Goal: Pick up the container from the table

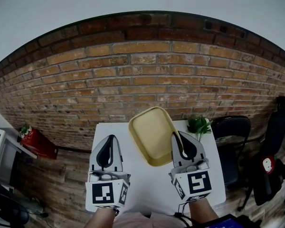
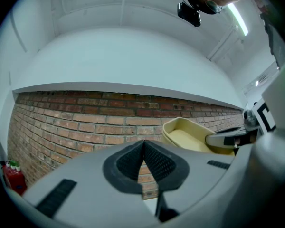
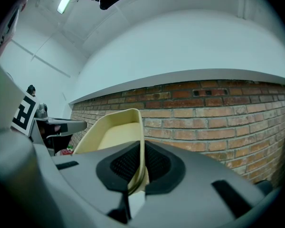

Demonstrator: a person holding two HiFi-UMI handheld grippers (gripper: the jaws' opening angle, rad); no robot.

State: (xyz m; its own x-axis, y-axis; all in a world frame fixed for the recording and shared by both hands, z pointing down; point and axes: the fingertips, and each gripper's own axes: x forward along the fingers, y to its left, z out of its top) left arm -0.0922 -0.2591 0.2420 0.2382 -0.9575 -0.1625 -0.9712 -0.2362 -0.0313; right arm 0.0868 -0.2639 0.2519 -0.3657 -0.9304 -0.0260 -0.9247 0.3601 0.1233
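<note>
The container (image 1: 152, 132) is a shallow pale-yellow tray, tilted up and off the white table (image 1: 147, 189). My right gripper (image 1: 176, 136) is shut on its right rim; in the right gripper view the thin yellow wall (image 3: 116, 132) stands pinched between the black pads (image 3: 154, 163) of my right gripper (image 3: 142, 148). My left gripper (image 1: 112, 137) hangs to the left of the tray, apart from it. Its jaws (image 2: 143, 144) are shut with nothing between them. From the left gripper view the tray (image 2: 187, 137) shows at the right, with the right gripper (image 2: 228, 139) on it.
A brick wall (image 1: 133, 80) rises just behind the table. A small green plant (image 1: 199, 125) sits at the table's far right corner. A dark chair (image 1: 232, 127) stands to the right, and a red object (image 1: 35, 142) lies on the floor at the left.
</note>
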